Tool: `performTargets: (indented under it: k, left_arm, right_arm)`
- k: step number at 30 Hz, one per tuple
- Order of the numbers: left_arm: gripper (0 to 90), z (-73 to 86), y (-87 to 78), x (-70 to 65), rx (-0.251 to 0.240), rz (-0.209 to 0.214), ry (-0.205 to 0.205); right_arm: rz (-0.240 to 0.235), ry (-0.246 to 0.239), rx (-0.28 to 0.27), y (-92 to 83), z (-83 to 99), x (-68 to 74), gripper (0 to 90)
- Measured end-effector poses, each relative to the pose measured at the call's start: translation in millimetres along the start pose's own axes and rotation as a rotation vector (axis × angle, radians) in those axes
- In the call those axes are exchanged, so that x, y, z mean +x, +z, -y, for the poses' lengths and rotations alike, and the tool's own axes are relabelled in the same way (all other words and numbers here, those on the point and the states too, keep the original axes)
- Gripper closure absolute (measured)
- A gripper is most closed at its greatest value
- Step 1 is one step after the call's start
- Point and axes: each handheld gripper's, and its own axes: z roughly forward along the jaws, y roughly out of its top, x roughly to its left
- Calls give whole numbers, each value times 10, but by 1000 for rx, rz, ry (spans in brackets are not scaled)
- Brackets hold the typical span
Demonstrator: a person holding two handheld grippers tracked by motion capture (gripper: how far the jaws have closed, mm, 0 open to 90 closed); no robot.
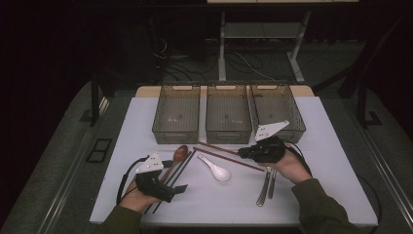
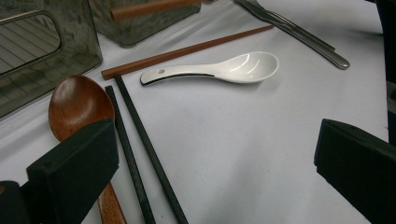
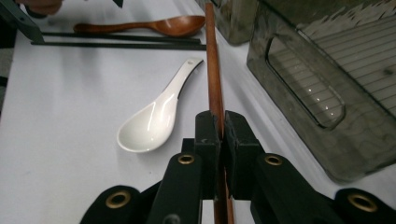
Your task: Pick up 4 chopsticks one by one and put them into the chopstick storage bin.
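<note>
White table point(image 1: 311, 146) | right gripper point(image 3: 220, 123) jaws clamp brown chopstick point(image 3: 214, 60); left gripper point(image 2: 210, 154) jaws wide, empty.

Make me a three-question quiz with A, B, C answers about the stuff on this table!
1. Where does the white ceramic spoon lie?
A. on the white table
B. in a bin
C. on the floor

2. How many see-through grey plastic bins stand in the row?
A. two
B. three
C. five

3. What is the right gripper doing?
A. hanging open
B. clamping a brown wooden chopstick
C. clamping a fork

Answers:
1 A, it rests on the tabletop between the hands.
2 B, three stand side by side at the far edge.
3 B, its jaws pinch the stick in the right gripper view.
</note>
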Motion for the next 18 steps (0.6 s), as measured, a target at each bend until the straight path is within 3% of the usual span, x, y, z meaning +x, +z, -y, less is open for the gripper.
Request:
performTargets:
  k: [18]
  left_arm:
    - [0, -5, 16, -29, -11, -12, -11]
  right_arm:
    - [36, 12, -21, -38, -210, 5, 849]
